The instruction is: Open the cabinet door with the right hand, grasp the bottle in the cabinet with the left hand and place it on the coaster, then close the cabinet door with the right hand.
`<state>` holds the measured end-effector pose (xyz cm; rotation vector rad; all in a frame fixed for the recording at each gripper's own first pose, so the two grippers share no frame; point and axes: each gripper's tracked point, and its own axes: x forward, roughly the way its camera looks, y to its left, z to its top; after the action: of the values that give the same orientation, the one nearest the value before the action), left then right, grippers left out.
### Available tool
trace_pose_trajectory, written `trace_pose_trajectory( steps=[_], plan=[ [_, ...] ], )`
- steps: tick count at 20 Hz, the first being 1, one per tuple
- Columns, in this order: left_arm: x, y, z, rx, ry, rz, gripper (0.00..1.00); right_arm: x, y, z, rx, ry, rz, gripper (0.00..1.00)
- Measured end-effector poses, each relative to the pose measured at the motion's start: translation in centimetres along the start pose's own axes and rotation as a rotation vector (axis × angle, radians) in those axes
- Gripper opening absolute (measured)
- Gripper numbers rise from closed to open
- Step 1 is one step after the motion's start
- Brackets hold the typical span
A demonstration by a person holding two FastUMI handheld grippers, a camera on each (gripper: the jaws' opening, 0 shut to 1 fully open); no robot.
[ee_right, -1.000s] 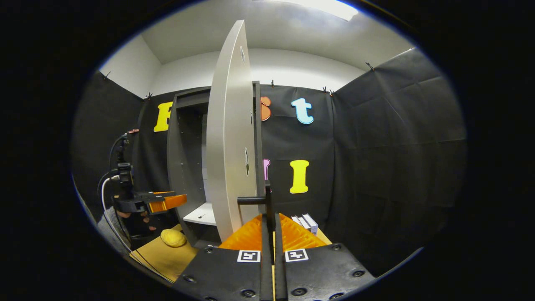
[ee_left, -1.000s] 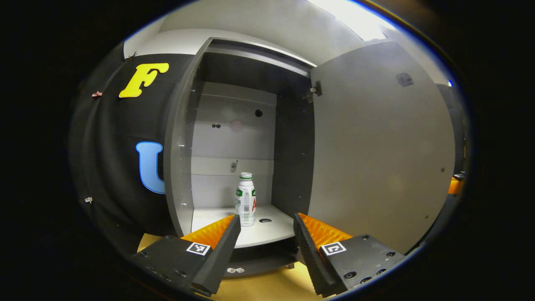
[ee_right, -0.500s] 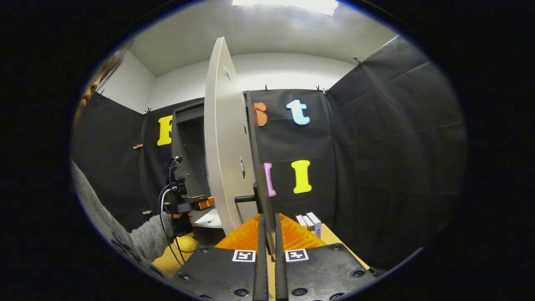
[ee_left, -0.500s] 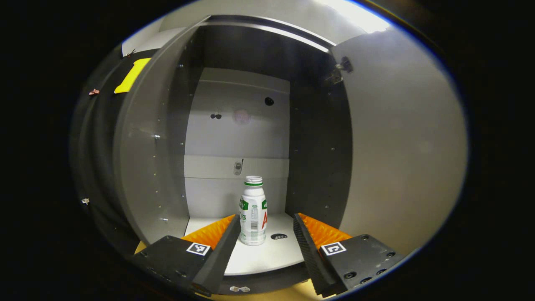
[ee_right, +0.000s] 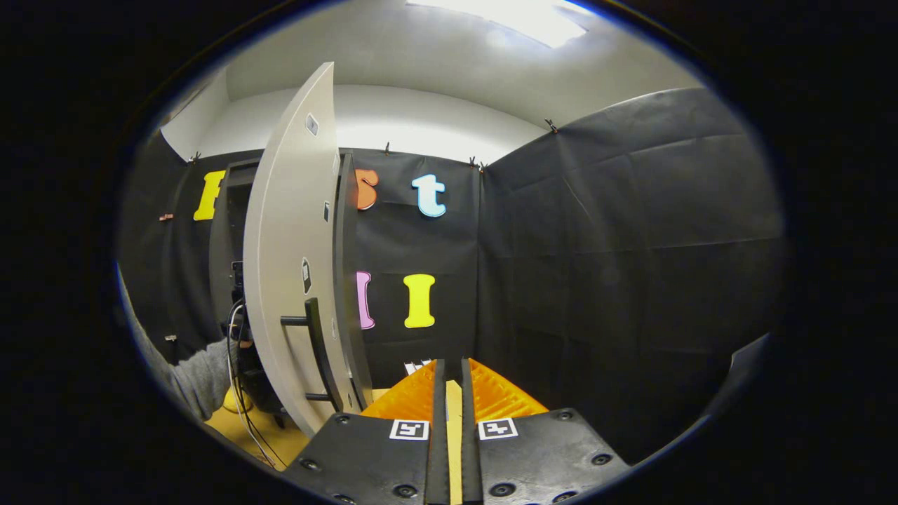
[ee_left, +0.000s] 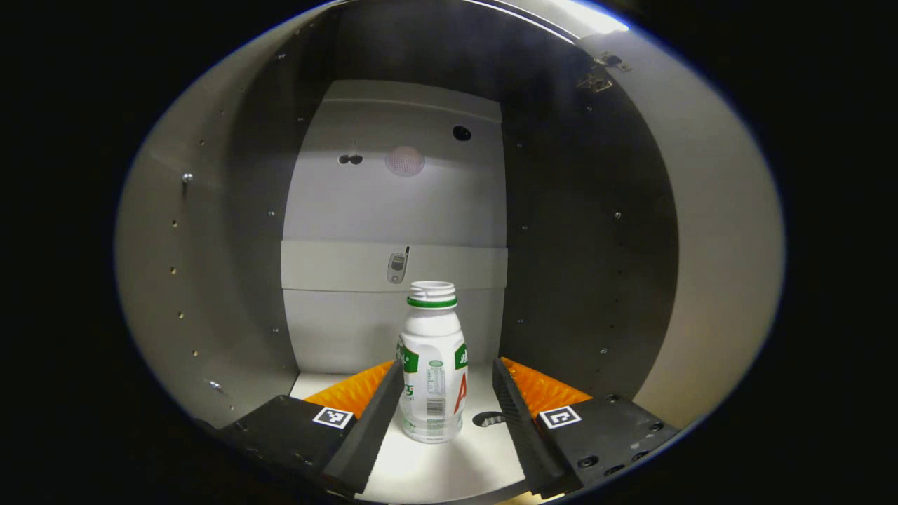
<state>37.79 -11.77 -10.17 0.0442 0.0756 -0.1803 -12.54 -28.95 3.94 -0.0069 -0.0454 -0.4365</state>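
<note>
We are bringing the left gripper (ee_left: 447, 396), fingers spread, around the small plastic bottle (ee_left: 431, 365) standing upright on the cabinet shelf (ee_left: 449, 470). We are judging it light, slick and squeezable, best held mid-body; the right gripper (ee_right: 448, 407), fingers nearly together on nothing, is sitting clear of the door handle (ee_right: 313, 347)

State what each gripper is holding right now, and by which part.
Nothing is held. The left gripper is open, its fingers flanking the bottle without touching. The right gripper is nearly shut on nothing, clear of the door handle.

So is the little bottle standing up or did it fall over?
Standing up. The bottle sits on its base on the cabinet floor, neck on top, between the open fingers of the left hand-held gripper, not touched yet.
</note>
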Motion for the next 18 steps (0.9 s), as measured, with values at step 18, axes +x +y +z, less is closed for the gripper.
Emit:
trace_pose_trajectory(
  steps=[18],
  plan=[
    [4.1, -0.2, -1.7, -0.050, 0.045, -0.021, 0.74, 3.4, -0.8, -2.1, 0.000, 0.044, 0.005, 0.11]
  ],
)
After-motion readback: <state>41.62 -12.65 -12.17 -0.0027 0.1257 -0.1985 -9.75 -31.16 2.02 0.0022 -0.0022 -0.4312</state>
